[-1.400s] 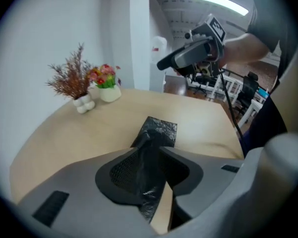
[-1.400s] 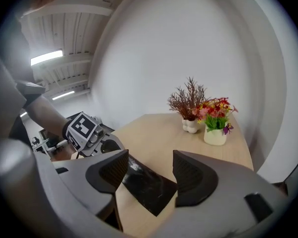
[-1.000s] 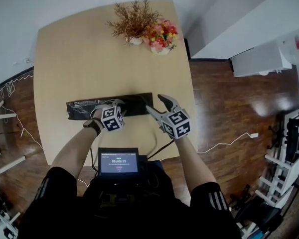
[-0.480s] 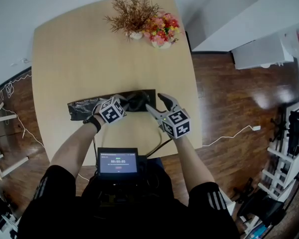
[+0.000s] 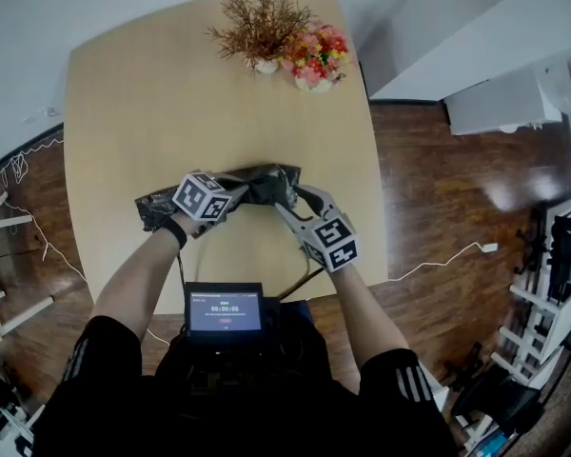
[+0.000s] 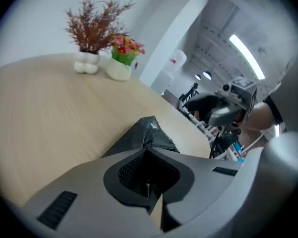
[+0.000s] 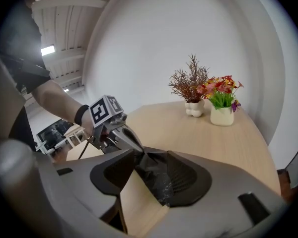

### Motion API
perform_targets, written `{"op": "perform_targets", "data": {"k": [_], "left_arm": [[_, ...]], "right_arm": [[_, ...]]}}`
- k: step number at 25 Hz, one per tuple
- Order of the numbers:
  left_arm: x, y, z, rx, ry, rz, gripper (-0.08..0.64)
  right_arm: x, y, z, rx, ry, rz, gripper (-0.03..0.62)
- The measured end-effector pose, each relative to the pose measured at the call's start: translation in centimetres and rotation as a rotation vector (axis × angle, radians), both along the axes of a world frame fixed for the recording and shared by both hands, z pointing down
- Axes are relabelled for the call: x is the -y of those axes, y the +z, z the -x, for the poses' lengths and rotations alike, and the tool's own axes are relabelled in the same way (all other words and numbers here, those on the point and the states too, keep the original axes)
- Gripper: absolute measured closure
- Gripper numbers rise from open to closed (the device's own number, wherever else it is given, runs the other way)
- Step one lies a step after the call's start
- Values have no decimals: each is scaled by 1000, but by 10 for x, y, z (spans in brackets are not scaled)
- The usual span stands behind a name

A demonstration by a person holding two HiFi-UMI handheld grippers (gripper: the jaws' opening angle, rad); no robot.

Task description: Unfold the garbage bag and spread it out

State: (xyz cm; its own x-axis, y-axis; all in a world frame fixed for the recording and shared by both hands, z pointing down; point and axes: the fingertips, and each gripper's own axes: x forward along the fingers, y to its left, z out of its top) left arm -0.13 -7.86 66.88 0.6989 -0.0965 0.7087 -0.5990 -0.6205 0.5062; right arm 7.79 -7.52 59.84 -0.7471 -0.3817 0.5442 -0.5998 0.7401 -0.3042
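The black garbage bag lies as a folded strip across the near part of the wooden table; its right part is bunched and raised. My left gripper is shut on the bag's film, and black plastic shows pinched between its pads. My right gripper reaches in from the right. Its jaws have just been closing. The bag's end sits between them, against the right pad, with a gap on the left side. In the right gripper view the left gripper is just ahead.
A white vase of dried twigs and a pot of coloured flowers stand at the table's far edge. A small screen sits at the person's chest. The table's right edge drops to dark wooden floor.
My left gripper rolled and rose, pulling the bag's right part up into a bunch. My right gripper slid left onto the bag's end and its jaws narrowed.
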Motion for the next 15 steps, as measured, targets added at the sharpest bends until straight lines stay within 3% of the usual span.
{"op": "perform_targets", "data": {"k": [3,9,15], "left_arm": [[9,-9,4,-53,-80,20,559],[17,-22,6,-94,-128,11,559],[13,-29,4,-126,-141,12,559]], "right_arm": [[-13,5,14,69,22,95,382],[-51,37,54,148,-32,312,380],[-25,34,67,391,200,489,390]]}}
